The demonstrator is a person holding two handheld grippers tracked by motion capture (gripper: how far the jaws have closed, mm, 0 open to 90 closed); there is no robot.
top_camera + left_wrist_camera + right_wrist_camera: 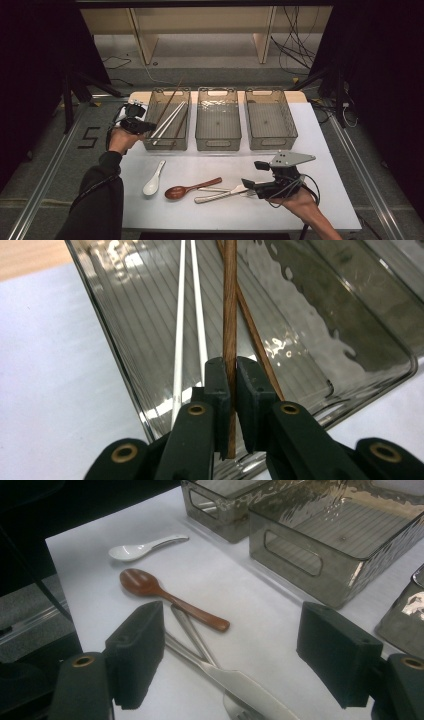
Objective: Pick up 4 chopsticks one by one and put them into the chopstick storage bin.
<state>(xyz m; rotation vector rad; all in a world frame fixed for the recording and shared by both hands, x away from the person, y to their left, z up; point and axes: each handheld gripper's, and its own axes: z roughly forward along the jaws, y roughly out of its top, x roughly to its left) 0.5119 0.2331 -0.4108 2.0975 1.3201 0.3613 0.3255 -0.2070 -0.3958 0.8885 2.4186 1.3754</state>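
White table (320,200): left gripper (233,385) clamps a brown chopstick (229,315) over the left bin's near wall (165,145). Right gripper (230,655), jaws wide apart, sits near the front edge by the knife (240,682).

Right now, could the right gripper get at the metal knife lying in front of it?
Probably yes. The right gripper stands open, the metal knife lies on bare table between its jaws, and only the fork crossing beneath the knife crowds it.
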